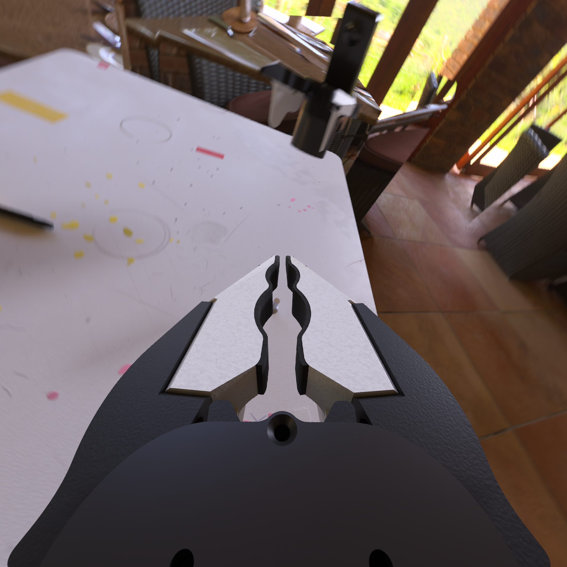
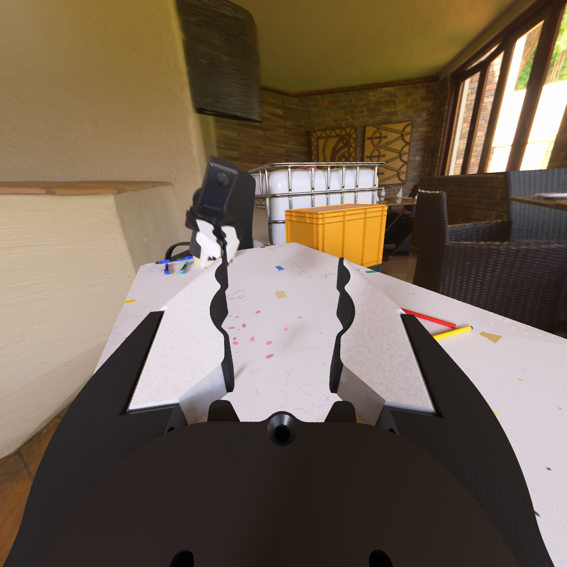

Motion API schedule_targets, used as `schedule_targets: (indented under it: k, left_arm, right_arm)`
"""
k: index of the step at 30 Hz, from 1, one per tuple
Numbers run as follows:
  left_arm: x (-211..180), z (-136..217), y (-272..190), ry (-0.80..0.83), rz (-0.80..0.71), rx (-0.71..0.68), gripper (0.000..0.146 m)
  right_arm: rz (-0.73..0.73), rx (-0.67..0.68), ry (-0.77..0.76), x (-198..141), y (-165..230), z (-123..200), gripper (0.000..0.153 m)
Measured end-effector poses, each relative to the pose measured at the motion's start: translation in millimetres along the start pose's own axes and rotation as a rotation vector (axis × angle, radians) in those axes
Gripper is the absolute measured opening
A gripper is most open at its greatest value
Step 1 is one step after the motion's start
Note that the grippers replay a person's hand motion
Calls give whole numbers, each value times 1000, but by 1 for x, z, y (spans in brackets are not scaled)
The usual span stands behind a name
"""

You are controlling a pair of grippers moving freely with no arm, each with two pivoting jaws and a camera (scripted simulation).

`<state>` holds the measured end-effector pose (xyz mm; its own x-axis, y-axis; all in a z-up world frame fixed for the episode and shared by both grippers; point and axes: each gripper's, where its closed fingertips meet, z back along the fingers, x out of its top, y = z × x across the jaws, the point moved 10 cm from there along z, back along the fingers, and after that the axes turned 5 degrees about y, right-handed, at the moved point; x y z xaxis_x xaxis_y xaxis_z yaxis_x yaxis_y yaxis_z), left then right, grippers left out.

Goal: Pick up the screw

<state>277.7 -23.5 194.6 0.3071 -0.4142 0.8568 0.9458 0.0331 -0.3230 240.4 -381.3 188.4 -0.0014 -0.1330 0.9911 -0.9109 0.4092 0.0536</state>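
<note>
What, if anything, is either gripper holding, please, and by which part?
The right gripper is open and empty. The left gripper is nearly shut around the screw; where it grips cannot be told.

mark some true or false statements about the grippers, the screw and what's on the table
1. The left gripper has its jaws nearly together. True.
2. The right gripper is closed tight. False: its jaws stand wide apart with only bare table between them.
3. A small pale screw shows between the left gripper's fingers. True, though whether the pads actually clamp it cannot be told.
4. A red pen and a yellow pen lie on the table. True.
5. The crate beyond the table is blue. False: it is yellow-orange.
</note>
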Motion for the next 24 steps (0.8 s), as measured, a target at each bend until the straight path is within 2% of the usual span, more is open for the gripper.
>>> schedule_targets:
  k: [5, 13, 21, 24]
  left_arm:
    - [-43, -9, 45, -22, 238, 53, 4]
    - [-61, -6, 58, 7, 306, 83, 4]
    - [-65, -6, 56, 112, 230, 190, 4]
    - [-59, -8, 43, 136, 20, 236, 4]
  right_arm:
    - [-2, -3, 2, -1, -2, 2, 72]
    - [-7, 9, 17, -3, -2, 0, 72]
    - [-6, 13, 26, -4, -1, -3, 72]
    - [-2, 12, 27, -4, -1, -3, 72]
